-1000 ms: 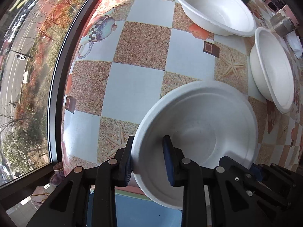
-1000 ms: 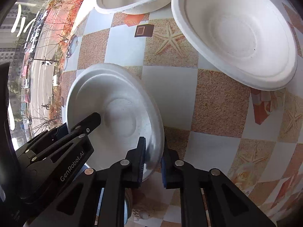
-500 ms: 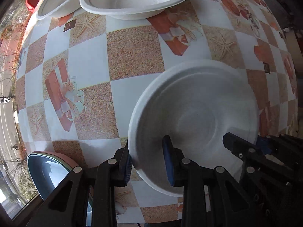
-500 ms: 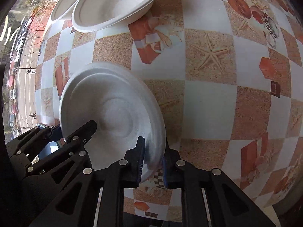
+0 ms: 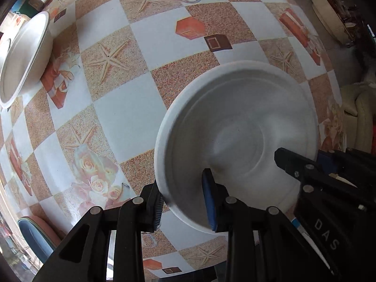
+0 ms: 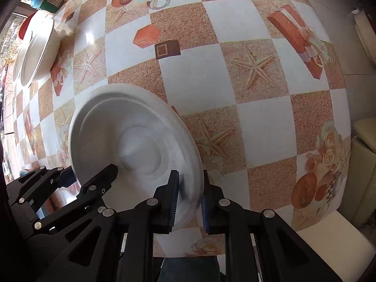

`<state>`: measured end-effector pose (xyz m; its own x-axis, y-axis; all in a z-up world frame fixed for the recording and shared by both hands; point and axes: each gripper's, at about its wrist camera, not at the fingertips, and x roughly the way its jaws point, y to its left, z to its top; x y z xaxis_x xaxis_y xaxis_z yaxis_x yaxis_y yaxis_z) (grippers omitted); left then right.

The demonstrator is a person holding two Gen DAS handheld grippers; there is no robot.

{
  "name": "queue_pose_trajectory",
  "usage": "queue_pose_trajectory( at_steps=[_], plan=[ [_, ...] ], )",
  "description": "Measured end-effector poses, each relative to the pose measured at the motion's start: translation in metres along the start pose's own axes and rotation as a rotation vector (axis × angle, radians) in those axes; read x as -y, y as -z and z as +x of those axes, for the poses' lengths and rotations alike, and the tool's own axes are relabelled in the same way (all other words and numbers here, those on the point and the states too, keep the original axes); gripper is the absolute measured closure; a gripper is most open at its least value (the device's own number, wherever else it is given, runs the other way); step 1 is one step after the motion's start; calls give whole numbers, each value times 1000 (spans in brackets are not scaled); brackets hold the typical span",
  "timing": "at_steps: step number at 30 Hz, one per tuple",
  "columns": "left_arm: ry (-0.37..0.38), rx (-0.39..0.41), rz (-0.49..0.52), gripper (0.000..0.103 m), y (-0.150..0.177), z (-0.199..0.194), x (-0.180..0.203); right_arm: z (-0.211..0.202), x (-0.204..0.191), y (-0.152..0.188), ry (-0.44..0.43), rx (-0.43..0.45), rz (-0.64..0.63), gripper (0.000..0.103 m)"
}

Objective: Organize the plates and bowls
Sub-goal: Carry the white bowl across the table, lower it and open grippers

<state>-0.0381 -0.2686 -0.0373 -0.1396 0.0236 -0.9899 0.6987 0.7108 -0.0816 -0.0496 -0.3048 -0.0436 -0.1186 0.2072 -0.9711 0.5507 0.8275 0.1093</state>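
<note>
Over the checked tablecloth (image 5: 122, 117), far from the stacked bowls (image 5: 21, 54) now at far left, a white bowl (image 5: 237, 141) is clamped by the right gripper (image 6: 188, 202); the left gripper (image 5: 183, 202) is opening around its rim, so release seems close.

home dining spot, patterned tablecloth (image 5: 122, 117), cream sofa (image 5: 362, 117)

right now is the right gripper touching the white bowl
Touching. In the right wrist view the right gripper has its two pads clamped on the white bowl's rim, one inside and one outside, with no gap showing.
</note>
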Motion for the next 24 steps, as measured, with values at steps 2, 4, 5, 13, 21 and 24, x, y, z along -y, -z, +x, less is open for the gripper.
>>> queue_pose_trajectory(
  at_steps=[2, 4, 5, 13, 21, 24],
  plan=[
    [6, 11, 8, 50, -6, -2, 11, -1, 0, -1, 3, 4, 7, 85],
    [0, 43, -1, 30, -10, -10, 11, -3, 10, -2, 5, 21, 16, 85],
    [1, 63, -11, 24, -13, -16, 9, -4, 11, -2, 11, 28, 24, 85],
    [56, 99, -41, 23, 19, -43, -46, -18, 8, -9, 4, 100, 103, 15],
    [56, 99, -114, 23, 70, -55, -100, -58, 3, -29, 23, 157, 171, 15],
    [48, 99, -170, 23, 82, -55, -116, -77, 17, -43, 18, 173, 173, 15]
  ],
)
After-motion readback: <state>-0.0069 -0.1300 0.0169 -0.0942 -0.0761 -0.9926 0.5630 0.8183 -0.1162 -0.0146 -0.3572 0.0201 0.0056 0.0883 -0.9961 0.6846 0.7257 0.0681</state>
